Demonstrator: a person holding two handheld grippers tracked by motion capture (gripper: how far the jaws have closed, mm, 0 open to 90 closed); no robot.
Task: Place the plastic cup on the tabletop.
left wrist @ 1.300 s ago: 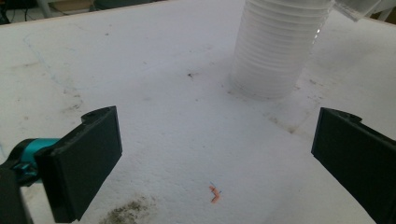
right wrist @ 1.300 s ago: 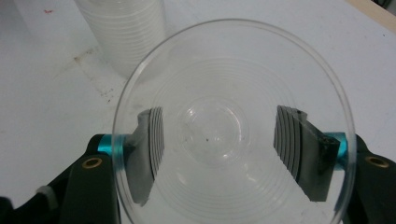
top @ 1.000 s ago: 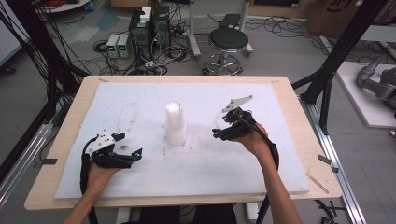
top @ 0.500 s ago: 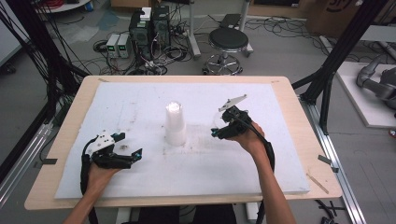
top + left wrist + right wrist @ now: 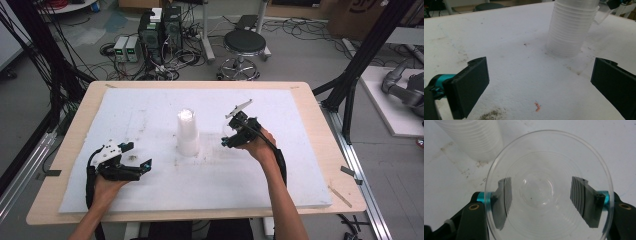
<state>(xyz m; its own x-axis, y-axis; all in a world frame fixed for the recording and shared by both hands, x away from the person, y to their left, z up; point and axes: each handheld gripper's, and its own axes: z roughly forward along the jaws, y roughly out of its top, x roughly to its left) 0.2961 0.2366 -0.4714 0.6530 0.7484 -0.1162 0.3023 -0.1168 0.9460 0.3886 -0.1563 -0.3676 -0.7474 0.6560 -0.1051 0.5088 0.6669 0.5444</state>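
Up close, right tool (image 5: 541,202) grips clear cup (image 5: 547,187).

Only the cup stack (image 5: 187,132) stands mid-board; white foam board (image 5: 280,180) around lies open.

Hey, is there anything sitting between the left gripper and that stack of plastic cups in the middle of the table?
No, nothing visible. The left gripper has its jaws wide open, and only bare, stained white table cover lies between it and the cup stack. The single cup is off in the right gripper.
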